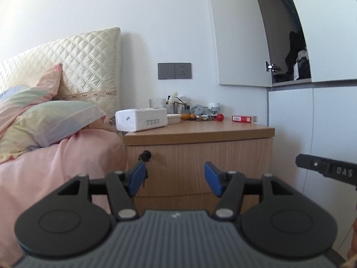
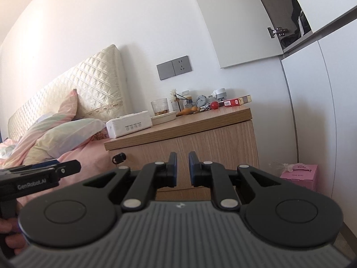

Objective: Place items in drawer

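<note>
Left gripper (image 1: 175, 178): our fingers spread wide, empty, facing the closed light-wood top drawer (image 1: 200, 167).
Right gripper (image 2: 183, 169): fingers nearly together, holding nothing.
Red rectangular box (image 1: 243, 118): waits at counter's back right corner.

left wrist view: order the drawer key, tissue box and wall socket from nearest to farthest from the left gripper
From the left gripper:
1. Drawer key, on the nightstand front, just past the left fingertip.
2. Tissue box, on the nightstand top at its left end, by the bed.
3. Wall socket, on the wall behind the nightstand, highest and farthest.
</note>
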{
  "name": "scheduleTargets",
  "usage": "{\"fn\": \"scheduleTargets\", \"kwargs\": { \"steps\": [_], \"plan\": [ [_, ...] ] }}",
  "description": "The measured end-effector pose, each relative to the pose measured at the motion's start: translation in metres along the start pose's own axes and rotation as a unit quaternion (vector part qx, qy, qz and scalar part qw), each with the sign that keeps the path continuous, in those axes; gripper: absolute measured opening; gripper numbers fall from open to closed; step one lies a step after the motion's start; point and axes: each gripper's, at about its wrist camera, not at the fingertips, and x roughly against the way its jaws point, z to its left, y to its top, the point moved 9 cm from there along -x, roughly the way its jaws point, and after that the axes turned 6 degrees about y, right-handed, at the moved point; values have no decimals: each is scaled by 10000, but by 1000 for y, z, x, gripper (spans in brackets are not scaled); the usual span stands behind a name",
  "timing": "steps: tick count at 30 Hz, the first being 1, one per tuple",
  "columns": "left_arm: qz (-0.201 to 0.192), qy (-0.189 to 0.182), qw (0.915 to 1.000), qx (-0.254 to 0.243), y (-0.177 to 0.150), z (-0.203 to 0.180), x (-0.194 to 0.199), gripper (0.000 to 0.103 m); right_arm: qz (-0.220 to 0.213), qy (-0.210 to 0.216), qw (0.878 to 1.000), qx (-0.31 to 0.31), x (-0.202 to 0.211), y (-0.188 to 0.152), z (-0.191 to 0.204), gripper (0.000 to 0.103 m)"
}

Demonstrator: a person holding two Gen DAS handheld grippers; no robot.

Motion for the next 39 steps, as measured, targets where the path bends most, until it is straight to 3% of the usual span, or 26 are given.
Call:
{"fn": "scheduleTargets", "kwargs": {
  "steps": [8, 10, 20, 25, 39],
  "plan": [
    [-189, -33, 9998, 32, -4, 12, 24, 87, -133, -52, 9998, 101, 22, -2, 27, 15],
    [-199, -26, 9998, 57, -5, 12, 25, 97, -137, -74, 9997, 169, 25, -3, 32, 15],
    [-26, -148, 9998, 110, -25, 14, 26, 102, -18, -251, 9991, 348, 30, -7, 37, 15],
    [-129, -355, 9993, 65, -26, 10, 28, 102, 78, -306, 9989, 355, 30, -12, 42, 16],
    [-276, -253, 9993, 85, -20, 12, 36, 103, 242, -313, 9984, 416, 33, -16, 46, 16]
  ]
}}
